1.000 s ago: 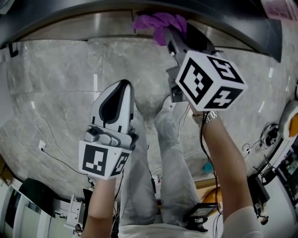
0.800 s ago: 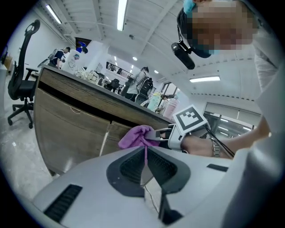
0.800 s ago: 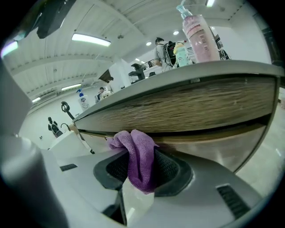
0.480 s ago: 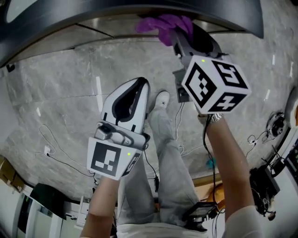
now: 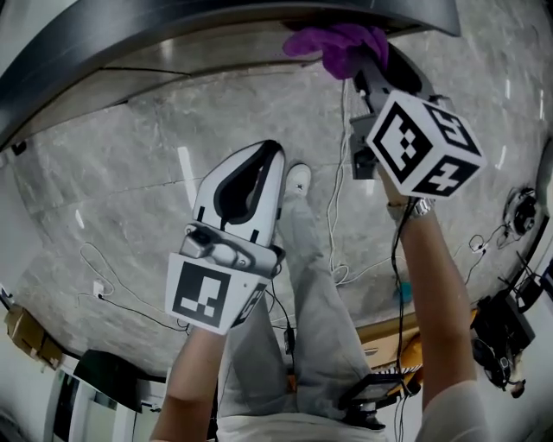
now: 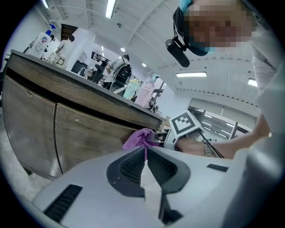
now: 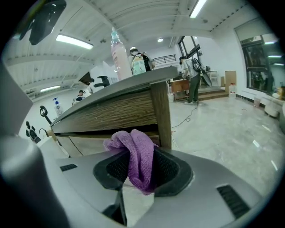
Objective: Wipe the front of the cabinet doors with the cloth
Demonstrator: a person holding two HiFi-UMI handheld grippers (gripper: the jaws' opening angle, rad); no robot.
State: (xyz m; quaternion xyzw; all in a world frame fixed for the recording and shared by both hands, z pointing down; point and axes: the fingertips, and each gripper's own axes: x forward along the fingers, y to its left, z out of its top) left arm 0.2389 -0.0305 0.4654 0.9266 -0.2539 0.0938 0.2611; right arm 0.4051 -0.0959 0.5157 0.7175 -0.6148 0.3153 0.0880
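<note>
My right gripper (image 5: pixel 366 67) is up at the cabinet (image 5: pixel 216 22), and its fingers (image 7: pixel 173 171) are clamped on the purple cloth (image 7: pixel 139 156). The cloth sits bunched between the two pads, one fold hanging down inside the gap and the rest bulging out past the tips. From my head it shows as a purple wad (image 5: pixel 339 41) at the foot of the cabinet front, just ahead of the marker cube (image 5: pixel 423 145).

In the right gripper view the cloth lies just before the wood door (image 7: pixel 116 115), beside the upright corner post (image 7: pixel 161 113) at the cabinet's end. I cannot tell whether it presses on the wood or stops just short. The bench (image 7: pixel 133 79) above the doors carries a tall bottle (image 7: pixel 119 52) and a few smaller ones.

My left gripper (image 5: pixel 259 155) hangs over the grey floor (image 5: pixel 121 181), well apart from the cabinet. Its fingers (image 6: pixel 168 165) are brought together tip to tip with nothing between them. Along them I see two doors (image 6: pixel 84 133) side by side. The cloth (image 6: pixel 139 139) is at the right end of that front, with the right gripper (image 6: pixel 156 137) behind it.

A shoe (image 5: pixel 298 181) and thin cables (image 5: pixel 95 276) lie on the floor below.
</note>
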